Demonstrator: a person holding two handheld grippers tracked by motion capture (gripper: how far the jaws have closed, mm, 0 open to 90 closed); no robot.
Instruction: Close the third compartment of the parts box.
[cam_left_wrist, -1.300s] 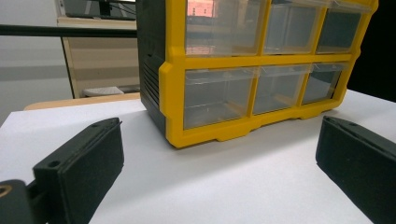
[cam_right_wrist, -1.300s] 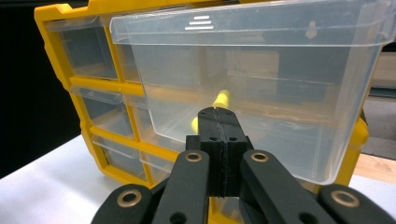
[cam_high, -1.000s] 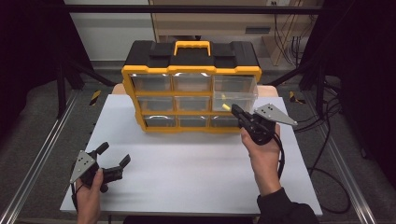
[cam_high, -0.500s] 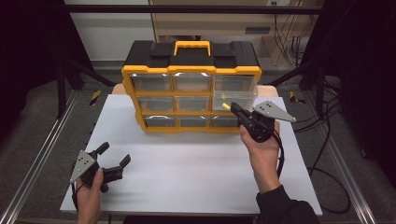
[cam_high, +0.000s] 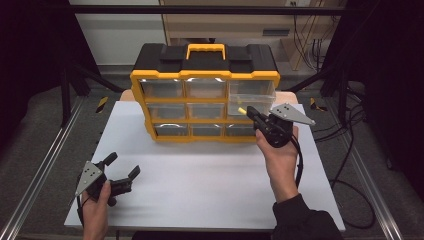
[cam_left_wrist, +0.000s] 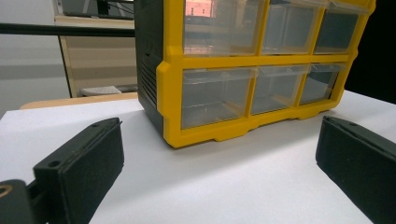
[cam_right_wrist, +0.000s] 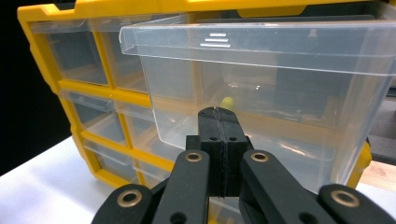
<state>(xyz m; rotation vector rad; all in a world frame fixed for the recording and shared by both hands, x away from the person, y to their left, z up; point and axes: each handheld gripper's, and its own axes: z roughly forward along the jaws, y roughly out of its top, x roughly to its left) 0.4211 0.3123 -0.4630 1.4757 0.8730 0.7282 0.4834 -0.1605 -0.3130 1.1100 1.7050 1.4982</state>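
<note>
A yellow and black drawer organizer (cam_high: 206, 74) with clear drawers stands at the back of the white table (cam_high: 200, 192). Its top right drawer (cam_high: 254, 96) is pulled out. My right gripper (cam_high: 249, 112) is held up in front of that drawer, shut on a small yellow piece (cam_high: 241, 110). In the right gripper view the yellow piece (cam_right_wrist: 227, 101) pokes out above the closed right gripper (cam_right_wrist: 218, 115), just before the open drawer (cam_right_wrist: 261, 60). My left gripper (cam_high: 124, 165) rests low at the table's front left, open and holding nothing. The left gripper view has the left gripper (cam_left_wrist: 217, 140) facing the organizer (cam_left_wrist: 168, 84).
A metal frame rail (cam_high: 45, 170) runs along the table's left side and another along the right. Cables (cam_high: 350, 165) lie on the floor to the right. The white tabletop stretches between the two hands.
My right gripper has risen a little toward the open top right drawer. The left gripper has stayed where it was.
</note>
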